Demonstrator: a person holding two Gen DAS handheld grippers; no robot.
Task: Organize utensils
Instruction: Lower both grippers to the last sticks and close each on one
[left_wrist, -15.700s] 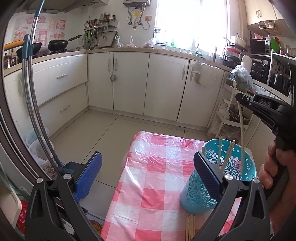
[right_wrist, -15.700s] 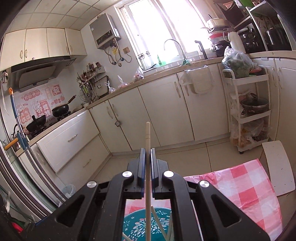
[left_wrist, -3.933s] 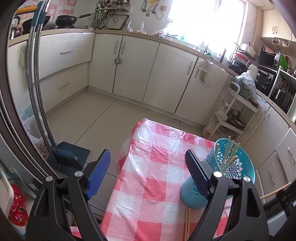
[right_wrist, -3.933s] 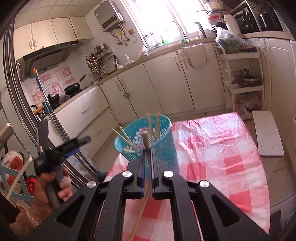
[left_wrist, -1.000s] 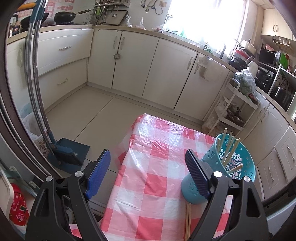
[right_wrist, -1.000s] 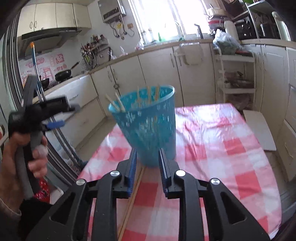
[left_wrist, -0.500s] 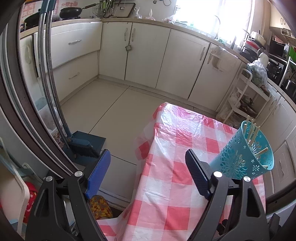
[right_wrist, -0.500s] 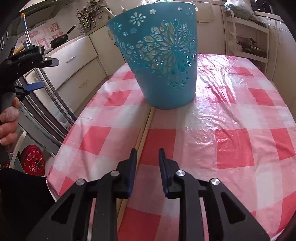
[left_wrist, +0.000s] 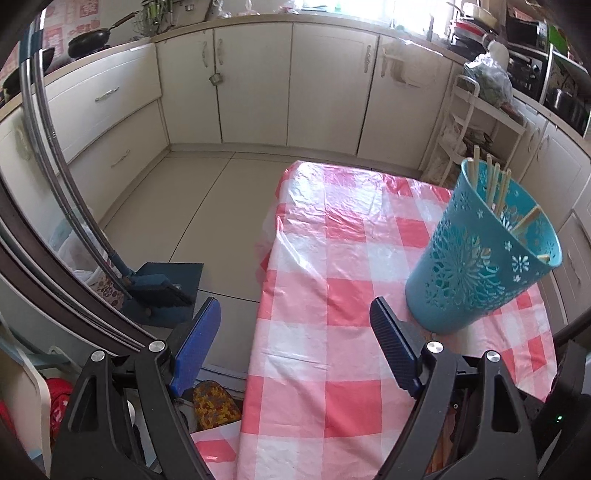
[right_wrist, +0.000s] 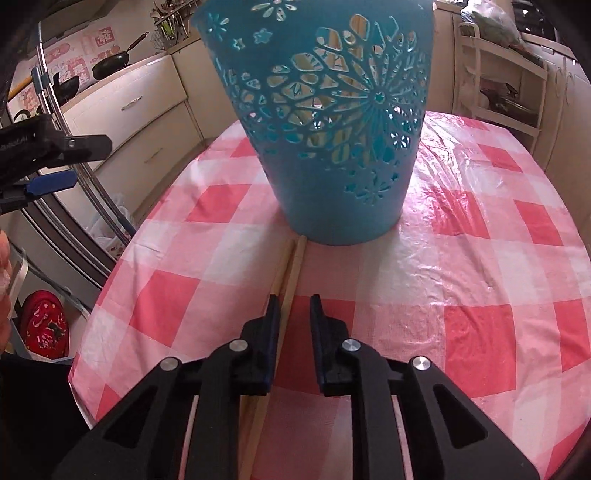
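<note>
Right gripper (right_wrist: 293, 308) sits low over the counter (right_wrist: 480, 258), jaws narrowly apart astride two chopsticks (right_wrist: 291, 269) lying against the basket (right_wrist: 332, 129) base, apparently lined up for pickup. Left gripper (left_wrist: 295, 332) hangs wide and empty near the counter's left edge, likely idle; other chopsticks stand in the basket.

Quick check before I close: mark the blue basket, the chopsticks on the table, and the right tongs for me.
blue basket (right_wrist: 332, 155): right wrist view, on its patterned front wall.
chopsticks on the table (right_wrist: 293, 273): right wrist view, mid-shaft, just ahead of the tongs.
right tongs (right_wrist: 293, 308): right wrist view, midway between the open tips.
</note>
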